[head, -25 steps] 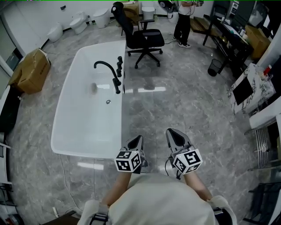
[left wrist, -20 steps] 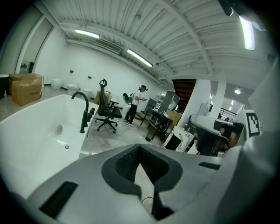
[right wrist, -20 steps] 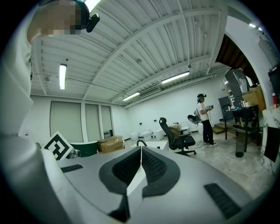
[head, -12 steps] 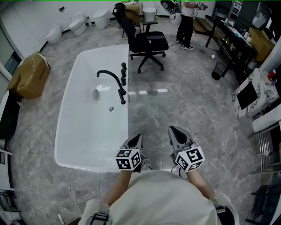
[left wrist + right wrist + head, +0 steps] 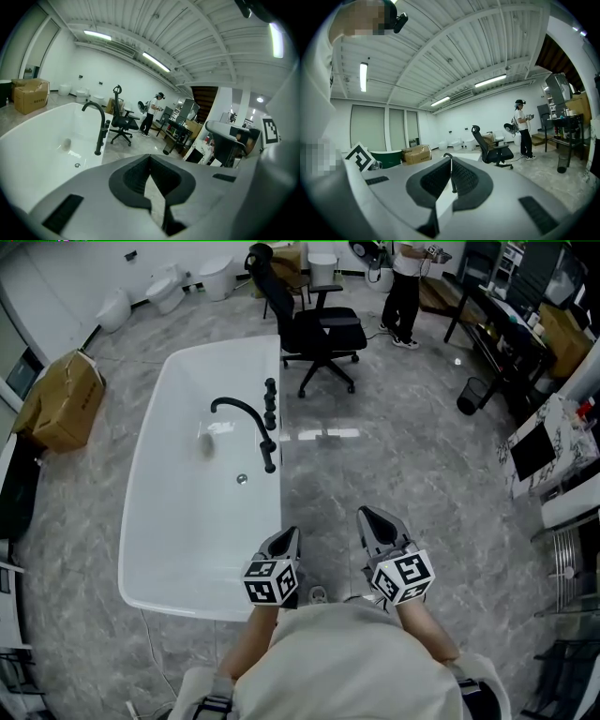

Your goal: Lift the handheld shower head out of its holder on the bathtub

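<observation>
A: Nearest first. Our left claw [image 5: 289,538] and right claw [image 5: 367,517] are both clenched, tips meeting, nothing between them. They are held out side by side over the floor [image 5: 394,456].

B: Agreed. Change noted: the bathtub [image 5: 187,596] has slid toward us in the head view over the last second. We are walking up along its right side, with the claws carried along and no change in their state.

A: So we judge this is still the approach. The handheld shower head should sit among the black fittings [image 5: 271,401] on the tub's right rim, beside the arched faucet [image 5: 239,409]. It is too small for us to single out. It lies well ahead of both claws, untouched.

B: Surface: glossy grey marbled tile, with lamp reflections. Beyond the tub is a black office chair [image 5: 319,329], with a cardboard box [image 5: 61,395] to the left. Toilets [image 5: 169,287] line the far wall, and a person [image 5: 408,287] stands at the back.
</observation>
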{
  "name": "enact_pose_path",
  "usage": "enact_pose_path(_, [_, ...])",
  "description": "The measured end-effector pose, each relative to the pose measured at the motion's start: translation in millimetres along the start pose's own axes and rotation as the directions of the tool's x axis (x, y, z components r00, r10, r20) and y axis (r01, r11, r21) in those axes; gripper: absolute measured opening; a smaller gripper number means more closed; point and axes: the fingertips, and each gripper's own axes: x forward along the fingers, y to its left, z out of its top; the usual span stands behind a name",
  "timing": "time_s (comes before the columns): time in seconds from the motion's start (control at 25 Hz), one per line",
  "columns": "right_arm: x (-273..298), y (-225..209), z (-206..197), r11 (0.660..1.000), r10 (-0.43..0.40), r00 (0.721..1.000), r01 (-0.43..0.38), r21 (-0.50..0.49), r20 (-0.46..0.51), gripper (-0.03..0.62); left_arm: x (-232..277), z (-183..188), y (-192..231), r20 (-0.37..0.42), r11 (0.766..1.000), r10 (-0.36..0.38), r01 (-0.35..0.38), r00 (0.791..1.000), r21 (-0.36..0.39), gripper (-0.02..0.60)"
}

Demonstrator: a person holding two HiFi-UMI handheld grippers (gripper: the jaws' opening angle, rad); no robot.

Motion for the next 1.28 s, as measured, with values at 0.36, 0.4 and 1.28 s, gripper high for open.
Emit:
enact_pose_path(0.36, [39,-21,-4,1.0,0.015,1.0,-0.015,0.005,-0.025,0.02,18,3,19,-0.02,0.998,0.055,-0.056,0.998,-0.036,0.02])
enact_pose_path(0.4, [46,-25,-4,1.0,0.021,0.999,-0.021,-0.005,-0.029,0.02,20,5,22,-0.019,0.997,0.065,-0.066,0.998,-0.042,0.02])
enact_pose_path(1.28, [269,-41,-15,0.868,0.471,0.859,-0.492,-0.068,-0.202,0.02,94,86,118,0.084,0.876,0.431,-0.395,0.898,-0.276,0.02])
